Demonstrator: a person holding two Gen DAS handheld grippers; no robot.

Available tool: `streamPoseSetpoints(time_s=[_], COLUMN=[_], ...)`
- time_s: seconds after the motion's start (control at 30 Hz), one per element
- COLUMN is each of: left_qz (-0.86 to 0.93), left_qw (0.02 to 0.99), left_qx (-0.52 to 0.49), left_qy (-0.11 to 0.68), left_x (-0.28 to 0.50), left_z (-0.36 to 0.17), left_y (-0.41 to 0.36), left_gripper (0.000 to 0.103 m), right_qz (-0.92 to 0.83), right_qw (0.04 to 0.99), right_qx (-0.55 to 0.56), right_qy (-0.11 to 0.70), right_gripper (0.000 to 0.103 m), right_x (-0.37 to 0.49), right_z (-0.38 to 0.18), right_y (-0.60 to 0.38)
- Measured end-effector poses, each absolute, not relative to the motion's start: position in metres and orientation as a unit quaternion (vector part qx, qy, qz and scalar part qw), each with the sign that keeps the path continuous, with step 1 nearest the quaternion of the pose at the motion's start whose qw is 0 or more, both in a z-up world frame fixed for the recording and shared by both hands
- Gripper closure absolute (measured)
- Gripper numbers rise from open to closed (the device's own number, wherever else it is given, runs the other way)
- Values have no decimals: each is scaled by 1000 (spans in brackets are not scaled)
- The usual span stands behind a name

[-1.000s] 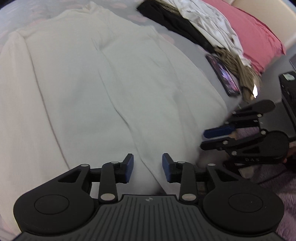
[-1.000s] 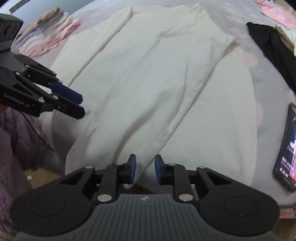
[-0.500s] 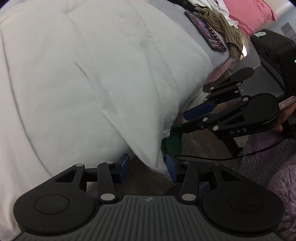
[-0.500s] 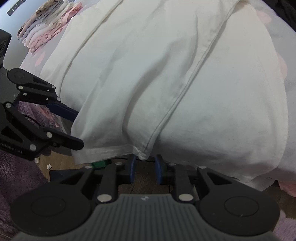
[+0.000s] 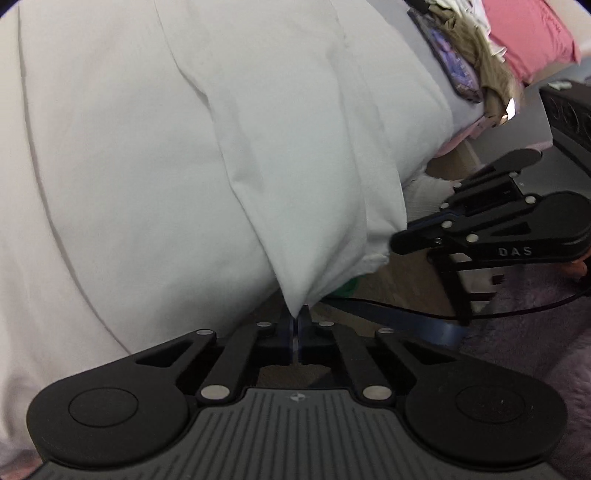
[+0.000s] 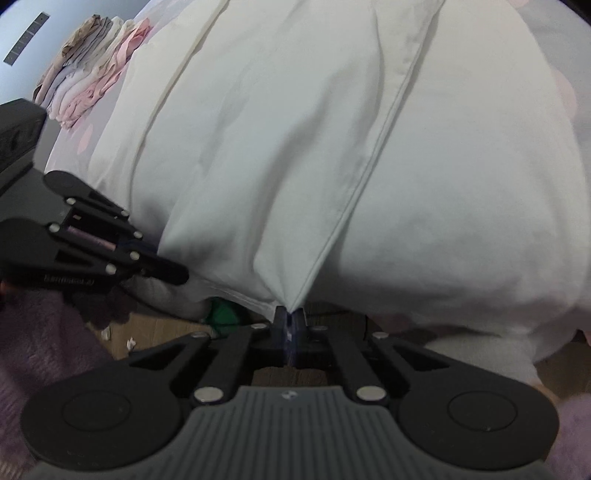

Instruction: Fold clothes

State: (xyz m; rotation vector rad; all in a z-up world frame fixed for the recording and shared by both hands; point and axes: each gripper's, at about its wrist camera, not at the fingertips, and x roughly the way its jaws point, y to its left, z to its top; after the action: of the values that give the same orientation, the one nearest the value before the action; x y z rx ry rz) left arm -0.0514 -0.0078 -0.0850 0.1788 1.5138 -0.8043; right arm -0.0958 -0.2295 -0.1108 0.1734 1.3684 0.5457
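Note:
A cream white garment (image 5: 177, 155) lies spread over the bed, its hem hanging over the near edge. My left gripper (image 5: 294, 320) is shut on a pinch of that hem, which bunches into a point between the blue pads. In the right wrist view the same white garment (image 6: 314, 147) fills the frame, and my right gripper (image 6: 290, 316) is shut on another point of the hem, where a seam runs down. Each gripper shows in the other's view: the right gripper (image 5: 402, 243) at the right, the left gripper (image 6: 173, 275) at the left.
A stack of folded clothes (image 6: 88, 66) sits far left on the bed. A phone (image 5: 447, 59), a tan garment (image 5: 487, 70) and a pink pillow (image 5: 528, 33) lie at the far right. Wooden floor (image 6: 147, 328), a purple fleece sleeve (image 5: 535, 314) and a cable (image 5: 406, 312) are below.
Both grippers dropped to the bed's near edge and tilted down. Both went from open to shut on the garment's hem.

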Motion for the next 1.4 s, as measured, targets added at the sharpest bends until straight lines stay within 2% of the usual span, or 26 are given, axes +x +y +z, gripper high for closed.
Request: streamPoseSetpoints(time_s=[0.1,0.33,0.37,0.47,0.63,0.7,0.73,0.87,1.0,1.03,1.07,1.1,1.33,1.4], left_qz=[-369,-360,-355,-343,-353,-362,-364,-371,-372,-371,-368,-366,-365,-365], left_qw=[636,609,608,611,640,653,659,681,700,704,708,712,737,746], left_qx=[81,139,142,133,89,71,64,45,42,42,43,45,69,72], left_qy=[673,692,696,700,676,661,655,630,608,605,601,597,565,552], left_x=[-56,-65,-65,-61,-53,-46,-44,-32,-12,-8,-3,2,57,75], left_z=[-85,-100,-102,-100,-79,-70,-66,-47,-27,-25,-21,-18,0,4], left_y=[-11,-25,-25,-21,-15,-11,-11,-11,-17,-20,-22,-25,-68,-85], left_gripper=[103,103,103,103,103,103,103,102,101,99,93,90,87,79], right_qz=[244,240,234,221,209,200,200,211,227,230,233,232,230,231], right_qw=[735,717,713,709,743,750,751,759,766,764,763,762,759,758], right_qx=[81,71,69,66,58,60,65,71,76,80,84,86,97,95], right_qy=[627,650,657,666,633,628,626,611,597,597,597,598,602,602], right_gripper=[101,101,97,95,94,77,73,70,72,77,95,99,100,100], right_x=[-102,-103,-100,-99,-99,-97,-95,-89,-84,-83,-82,-82,-84,-83], right_z=[-99,-111,-114,-117,-102,-103,-105,-114,-121,-122,-123,-121,-115,-116], right_y=[-241,-238,-235,-238,-243,-244,-244,-241,-234,-234,-233,-234,-240,-240])
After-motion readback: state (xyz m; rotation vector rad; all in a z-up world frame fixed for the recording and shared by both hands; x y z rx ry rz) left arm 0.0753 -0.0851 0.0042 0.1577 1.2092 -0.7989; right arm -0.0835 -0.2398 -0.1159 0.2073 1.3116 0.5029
